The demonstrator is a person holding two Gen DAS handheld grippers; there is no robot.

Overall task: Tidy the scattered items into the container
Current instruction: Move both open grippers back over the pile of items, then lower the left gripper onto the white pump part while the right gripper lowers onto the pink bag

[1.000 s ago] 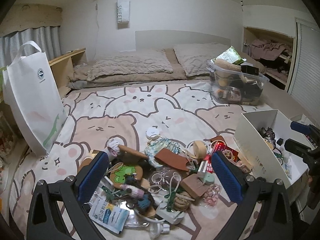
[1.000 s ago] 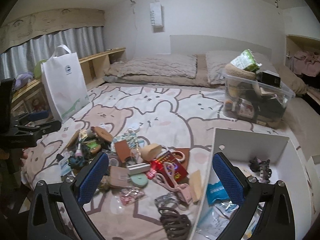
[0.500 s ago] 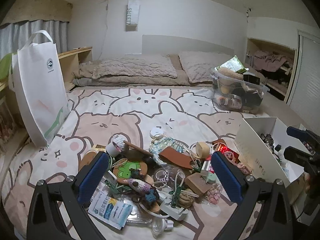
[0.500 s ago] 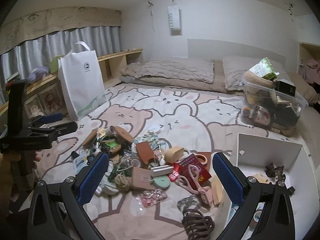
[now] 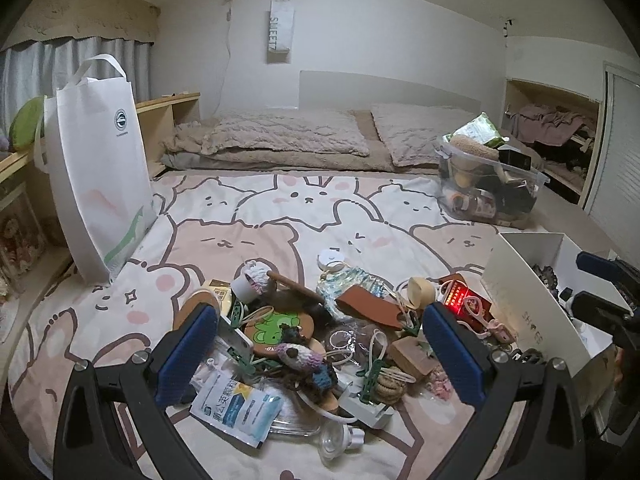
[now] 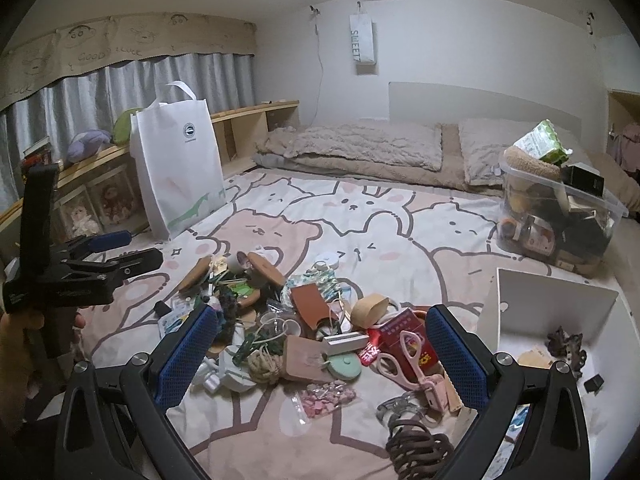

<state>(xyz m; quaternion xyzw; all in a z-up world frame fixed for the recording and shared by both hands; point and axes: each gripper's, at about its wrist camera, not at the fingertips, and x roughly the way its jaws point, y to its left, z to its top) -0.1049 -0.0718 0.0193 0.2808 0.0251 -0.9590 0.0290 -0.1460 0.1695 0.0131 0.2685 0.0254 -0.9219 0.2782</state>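
Observation:
A heap of small items (image 5: pixel 304 304) lies on the cartoon-print bedspread: a green frog coaster (image 5: pixel 276 326), a brown leather piece (image 5: pixel 368 308), a rope coil (image 5: pixel 390 386), a blue-white packet (image 5: pixel 236 404). My left gripper (image 5: pixel 318 316) hovers open over the heap's near side, holding nothing. In the right wrist view, my right gripper (image 6: pixel 320 314) is also open and empty above the heap (image 6: pixel 308 300), near a pink eyelash curler (image 6: pixel 416 360) and a red packet (image 6: pixel 404 332). The white box (image 6: pixel 552 304) stands to the right with a few things inside.
A white tote bag (image 5: pixel 100 168) stands at the bed's left edge by a wooden shelf (image 6: pixel 248 116). A full clear plastic bin (image 5: pixel 488 188) sits at the back right. Pillows and a blanket (image 5: pixel 288 140) lie along the headboard. A dark spiral hair tie (image 6: pixel 416 444) lies near the box.
Both views have drawn back and tilted up. My right gripper has shifted left, from over the white box to over the heap. Both grippers stay open and empty.

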